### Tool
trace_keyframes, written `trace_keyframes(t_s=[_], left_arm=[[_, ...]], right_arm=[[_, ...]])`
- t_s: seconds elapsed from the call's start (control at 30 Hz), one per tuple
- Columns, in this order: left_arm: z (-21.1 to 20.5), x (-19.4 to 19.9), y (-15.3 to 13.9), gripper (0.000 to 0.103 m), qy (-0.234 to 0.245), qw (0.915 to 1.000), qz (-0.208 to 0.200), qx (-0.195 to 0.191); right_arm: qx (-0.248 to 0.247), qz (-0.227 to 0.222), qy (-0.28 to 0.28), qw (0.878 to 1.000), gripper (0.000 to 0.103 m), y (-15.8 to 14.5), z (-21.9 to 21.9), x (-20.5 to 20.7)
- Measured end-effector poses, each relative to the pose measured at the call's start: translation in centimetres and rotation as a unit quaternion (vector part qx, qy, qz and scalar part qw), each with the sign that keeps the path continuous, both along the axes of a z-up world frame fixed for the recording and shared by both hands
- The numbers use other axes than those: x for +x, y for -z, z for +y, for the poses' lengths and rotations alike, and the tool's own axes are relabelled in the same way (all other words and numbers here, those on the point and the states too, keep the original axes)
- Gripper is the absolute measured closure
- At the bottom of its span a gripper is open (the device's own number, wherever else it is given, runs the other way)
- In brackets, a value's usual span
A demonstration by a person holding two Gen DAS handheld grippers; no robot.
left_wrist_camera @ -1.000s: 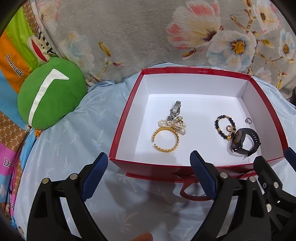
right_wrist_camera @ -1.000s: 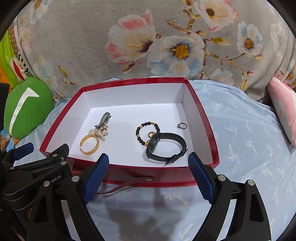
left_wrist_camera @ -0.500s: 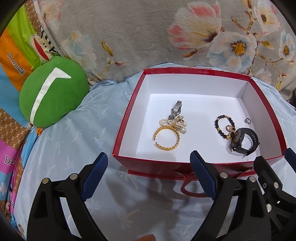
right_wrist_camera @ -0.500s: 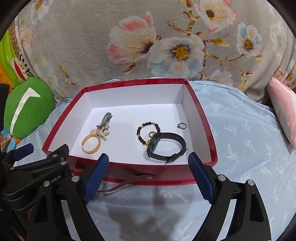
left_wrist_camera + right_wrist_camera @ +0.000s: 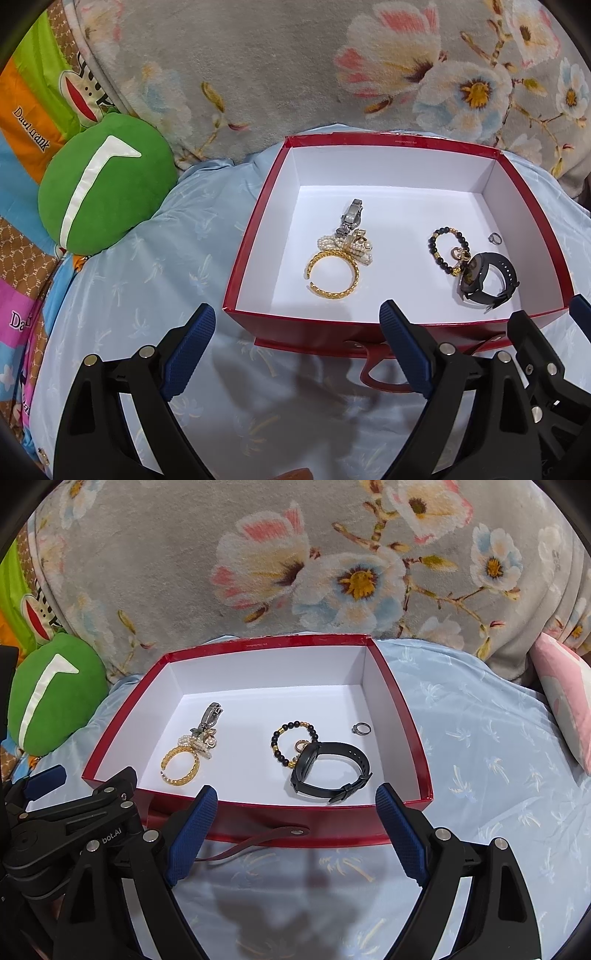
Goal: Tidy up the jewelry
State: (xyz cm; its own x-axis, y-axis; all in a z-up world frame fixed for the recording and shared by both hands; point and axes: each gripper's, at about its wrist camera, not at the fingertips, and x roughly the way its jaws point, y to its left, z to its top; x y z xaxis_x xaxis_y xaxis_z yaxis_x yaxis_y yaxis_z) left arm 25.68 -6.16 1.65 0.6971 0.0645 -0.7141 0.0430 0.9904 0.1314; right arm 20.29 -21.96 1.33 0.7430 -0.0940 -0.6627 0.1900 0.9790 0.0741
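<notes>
Bedside blanket (image 5: 29, 122) lettering "Daul frank"; tongs marking "bot.AI".

A pale blue bedsheet (image 5: 155, 280) printed with small palm trees fills the lower half of both views. Behind it, across the top, lies a grey plush blanket (image 5: 184, 572) with large pink and white flowers. At the left sits a round green cushion (image 5: 103, 188) against a colourful cartoon-print fabric (image 5: 33, 122). A pink pillow (image 5: 565, 698) shows at the right edge of the right wrist view.
</notes>
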Motion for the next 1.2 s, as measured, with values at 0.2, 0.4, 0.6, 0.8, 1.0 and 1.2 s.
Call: trace_keyframes(t_s=[0.2, 0.4, 0.6, 0.8, 1.0, 1.2], left_arm=[[0.01, 0.07, 0.02, 0.013, 0.0, 1.0, 0.0, 0.0], [0.09, 0.08, 0.03, 0.013, -0.001, 1.0, 0.002, -0.003], [0.2, 0.03, -0.04, 0.013, -0.005, 1.0, 0.003, -0.005], [0.19, 0.13, 0.02, 0.013, -0.003, 1.0, 0.003, -0.004], [-0.16, -0.07, 0.06, 0.013, 0.003, 1.0, -0.005, 0.005], [-0.23, 0.04, 0.12, 0.014, 0.01, 1.0, -0.002, 0.001]], right_arm=[[0.001, 0.0, 0.0, 1.0, 0.017, 0.0, -0.05, -0.04], [0.0, -0.001, 0.0, 1.0, 0.017, -0.02, 0.0, -0.06], [0.0, -0.001, 0.001, 1.0, 0.017, -0.05, -0.08, -0.13], [0.0, -0.001, 0.0, 1.0, 0.017, -0.04, -0.05, -0.11], [-0.002, 0.001, 0.001, 1.0, 0.017, -0.07, -0.07, -0.18], [-0.003, 0.0, 0.005, 1.0, 0.017, -0.1, -0.41, -0.58]])
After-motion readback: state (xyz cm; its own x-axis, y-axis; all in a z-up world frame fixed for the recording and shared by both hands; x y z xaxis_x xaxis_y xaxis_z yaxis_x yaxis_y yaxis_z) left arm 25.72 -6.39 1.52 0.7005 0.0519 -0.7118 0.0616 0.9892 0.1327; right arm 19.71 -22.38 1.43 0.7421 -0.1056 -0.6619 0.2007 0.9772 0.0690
